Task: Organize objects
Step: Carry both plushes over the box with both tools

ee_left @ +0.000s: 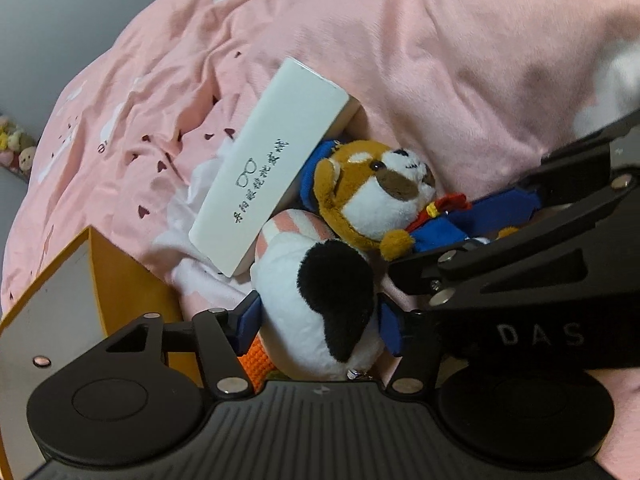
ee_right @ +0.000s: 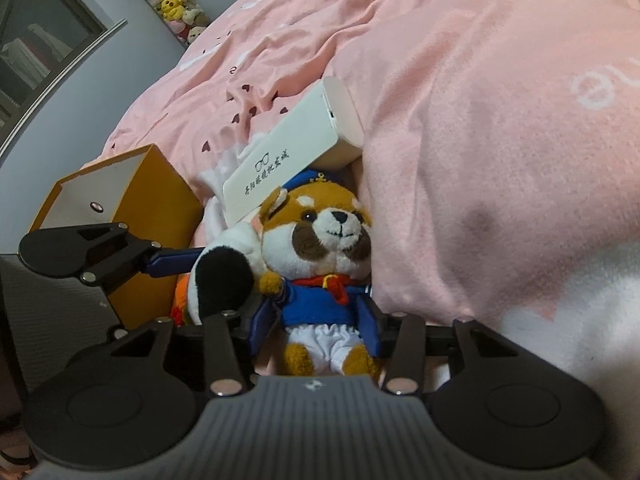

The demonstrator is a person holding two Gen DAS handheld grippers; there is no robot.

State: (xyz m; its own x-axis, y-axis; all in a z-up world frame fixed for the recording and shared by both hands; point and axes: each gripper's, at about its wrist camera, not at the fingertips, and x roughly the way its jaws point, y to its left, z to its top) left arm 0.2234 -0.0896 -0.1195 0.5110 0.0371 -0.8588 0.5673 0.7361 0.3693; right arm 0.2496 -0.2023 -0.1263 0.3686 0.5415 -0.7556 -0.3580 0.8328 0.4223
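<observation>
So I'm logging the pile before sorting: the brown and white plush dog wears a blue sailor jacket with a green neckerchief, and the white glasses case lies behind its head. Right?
Not quite: the neckerchief is red, not green, as the right wrist view shows. The rest holds: the brown and white plush dog wears a blue sailor jacket, and the white glasses case lies behind its head.

An orange knitted item [ee_left: 256,364] is mostly hidden behind the black-and-white plush [ee_left: 320,304] and the left tool [ee_left: 316,320]. The white case [ee_left: 266,168] is partly covered by the sailor plush [ee_right: 320,264]. The yellow box [ee_left: 60,300] is cut off at the left edge. The far toys [ee_right: 176,4] are too small to be told apart.
</observation>
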